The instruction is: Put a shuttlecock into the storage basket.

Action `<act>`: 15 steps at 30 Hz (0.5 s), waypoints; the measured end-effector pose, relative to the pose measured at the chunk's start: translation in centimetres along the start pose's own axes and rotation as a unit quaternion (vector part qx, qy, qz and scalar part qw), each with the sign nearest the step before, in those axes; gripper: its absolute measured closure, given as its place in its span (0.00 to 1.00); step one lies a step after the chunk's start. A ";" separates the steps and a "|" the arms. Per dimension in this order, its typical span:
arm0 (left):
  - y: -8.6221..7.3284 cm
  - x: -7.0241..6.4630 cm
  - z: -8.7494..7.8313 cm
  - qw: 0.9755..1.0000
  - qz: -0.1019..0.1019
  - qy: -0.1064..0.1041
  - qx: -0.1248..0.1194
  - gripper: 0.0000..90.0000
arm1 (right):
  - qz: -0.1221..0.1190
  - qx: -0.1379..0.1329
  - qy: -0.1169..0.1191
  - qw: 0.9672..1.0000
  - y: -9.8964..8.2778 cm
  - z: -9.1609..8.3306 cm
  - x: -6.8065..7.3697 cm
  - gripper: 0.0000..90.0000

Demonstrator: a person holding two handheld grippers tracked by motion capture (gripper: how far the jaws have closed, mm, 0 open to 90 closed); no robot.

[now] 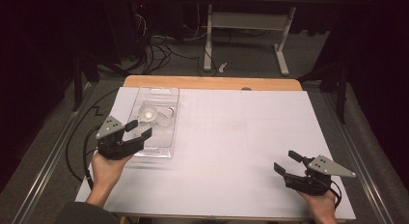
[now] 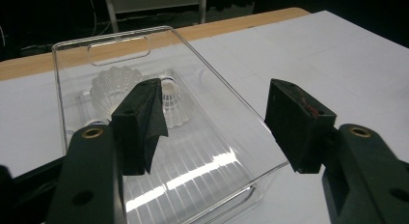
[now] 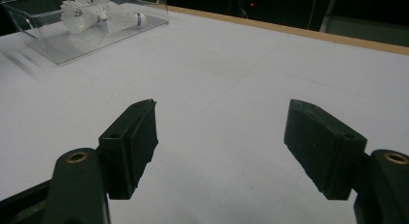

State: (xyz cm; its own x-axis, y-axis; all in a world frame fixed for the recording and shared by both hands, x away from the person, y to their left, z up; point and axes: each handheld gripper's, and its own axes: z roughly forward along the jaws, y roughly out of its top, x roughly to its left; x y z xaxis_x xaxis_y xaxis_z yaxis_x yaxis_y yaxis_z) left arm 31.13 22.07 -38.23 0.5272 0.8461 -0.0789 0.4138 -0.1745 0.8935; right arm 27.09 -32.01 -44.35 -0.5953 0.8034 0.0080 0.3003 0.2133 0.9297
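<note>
Clear tray (image 1: 166, 137) long axis runs away from person; two shuttlecocks (image 2: 169, 101) inside. Left gripper (image 1: 139, 129) over near end, jaws parted, empty. Right gripper (image 1: 288, 162) likewise spread, empty.

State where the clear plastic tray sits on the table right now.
In the high view the clear plastic tray lies at the table's far left, holding white shuttlecocks, with the left claw open over its near end.
</note>
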 end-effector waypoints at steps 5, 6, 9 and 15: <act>-0.4 0.0 -0.2 1.000 -0.003 -0.001 -0.001 0.44 | 0.002 -0.001 -0.001 1.000 0.0 0.0 0.0 0.31; -0.5 0.0 -0.3 1.000 -0.004 0.000 -0.002 0.44 | 0.002 0.000 -0.001 1.000 0.0 0.0 0.0 0.31; -0.7 0.0 -0.5 1.000 -0.007 0.000 -0.004 0.43 | 0.003 -0.001 -0.001 1.000 0.0 0.0 0.0 0.31; -1.0 0.1 -0.8 1.000 -0.011 0.002 -0.008 0.43 | 0.004 -0.003 0.000 1.000 0.0 0.0 0.0 0.31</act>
State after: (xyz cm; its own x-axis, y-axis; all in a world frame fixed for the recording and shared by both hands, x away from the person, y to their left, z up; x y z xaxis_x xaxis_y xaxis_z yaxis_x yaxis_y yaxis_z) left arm 30.21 22.75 -38.81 0.5146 0.8518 -0.0977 0.4142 -0.1472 0.8982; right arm 27.07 -31.98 -44.36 -0.5933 0.8048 0.0156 0.3011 0.2040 0.9315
